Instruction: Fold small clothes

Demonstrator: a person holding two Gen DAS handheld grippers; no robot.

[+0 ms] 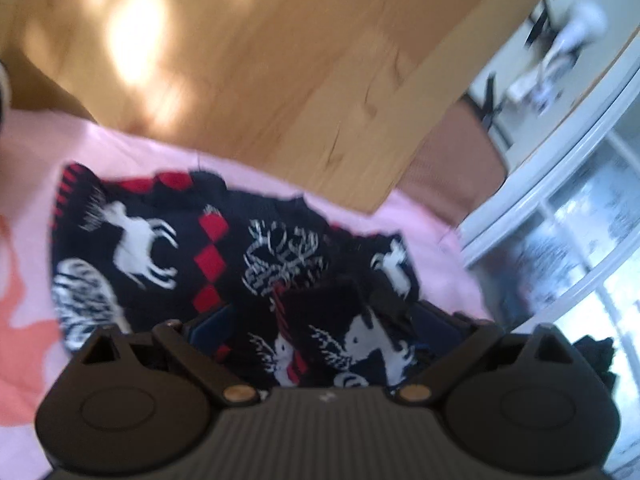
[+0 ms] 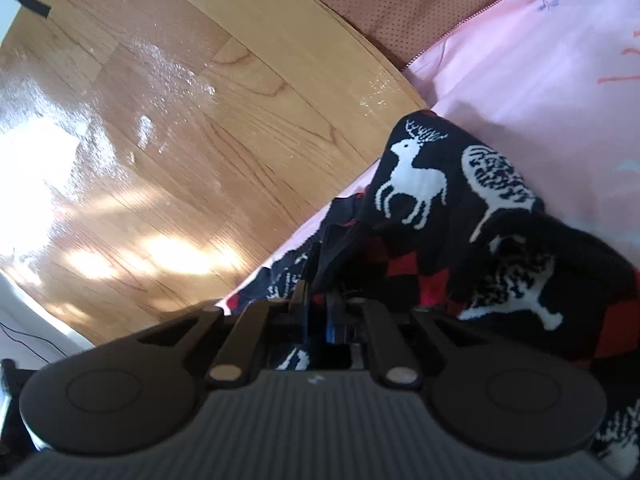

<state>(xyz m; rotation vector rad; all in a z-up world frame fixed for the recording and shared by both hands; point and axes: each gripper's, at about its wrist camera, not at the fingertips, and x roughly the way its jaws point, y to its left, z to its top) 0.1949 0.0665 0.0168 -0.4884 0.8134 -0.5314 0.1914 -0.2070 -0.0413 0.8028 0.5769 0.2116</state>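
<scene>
My right claw (image 2: 320, 300) is nearly closed, its jaws pinched on a fold of the dark knitted garment (image 2: 460, 216) that bunches up directly in front of it. From the right wrist view the fabric rises from the jaws and drapes to the right, showing a white reindeer, white tree shapes and red diamonds on a navy ground.

My left claw (image 1: 320, 320) stands fairly wide. A raised fold of the same garment (image 1: 168, 248) sits between its fingers; the view is blurred and I cannot tell whether the pads press on it. Only one moment is shown, so I describe the jaws as they stand.

From the left wrist view, the rest of the garment spreads away from the claw, up and to the left, lying mostly flat. Its pattern repeats: white reindeer, white antler or tree motifs, a column of red diamonds down the middle, and a red and navy striped edge at the far left corner.

The garment lies on a pink cloth (image 1: 424, 232) with coral-coloured shapes printed on it. That cloth covers the near part of a light wooden desk (image 1: 260, 60), whose bare top shows bright patches of sunlight. Beyond the desk edge is a brown dotted cushion (image 2: 392, 12). I see no containers.
</scene>
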